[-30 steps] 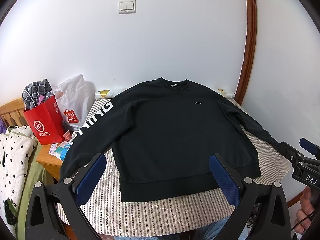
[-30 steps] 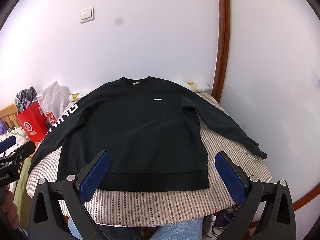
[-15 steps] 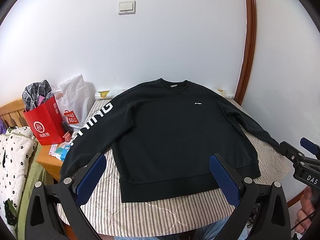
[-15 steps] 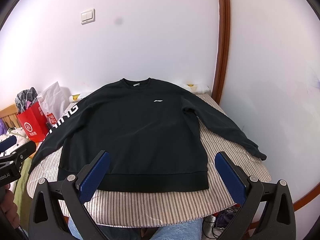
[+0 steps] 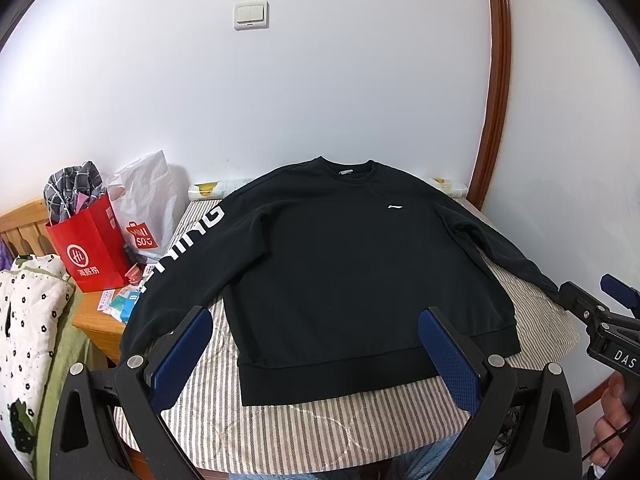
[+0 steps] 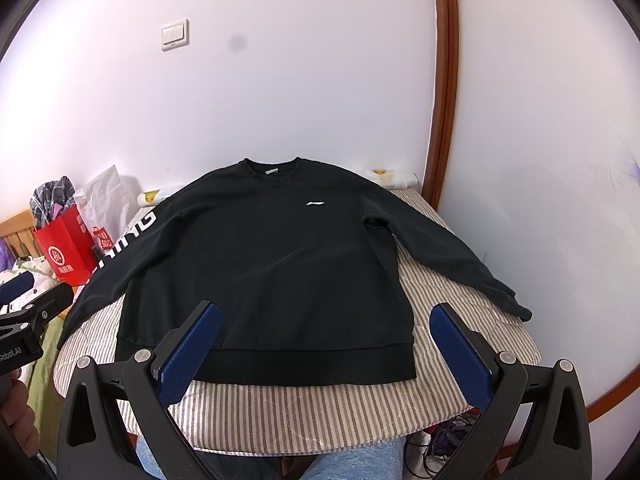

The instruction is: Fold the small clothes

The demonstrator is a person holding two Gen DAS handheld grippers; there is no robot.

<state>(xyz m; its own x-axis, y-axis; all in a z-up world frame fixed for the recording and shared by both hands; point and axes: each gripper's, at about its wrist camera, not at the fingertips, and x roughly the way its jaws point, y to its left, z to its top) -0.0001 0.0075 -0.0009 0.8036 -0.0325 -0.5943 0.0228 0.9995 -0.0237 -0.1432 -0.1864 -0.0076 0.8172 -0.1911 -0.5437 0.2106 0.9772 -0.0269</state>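
Observation:
A black sweatshirt (image 5: 340,264) (image 6: 264,264) lies flat and face up on a striped table (image 5: 320,428) (image 6: 304,412), both sleeves spread out. White letters run down its left sleeve (image 5: 188,236); the right sleeve (image 6: 452,260) reaches toward the table's right edge. My left gripper (image 5: 316,354) hangs open above the hem, holding nothing. Over the hem in the right wrist view, my right gripper (image 6: 324,346) is open too and empty. Each gripper also shows at the edge of the other's view.
A red paper bag (image 5: 88,252) and a white plastic bag (image 5: 146,208) stand on a wooden nightstand (image 5: 96,320) left of the table. A white wall with a brown wooden trim (image 5: 496,80) is behind. A hand (image 5: 612,436) holds the right gripper's handle. Cables (image 6: 444,444) lie on the floor.

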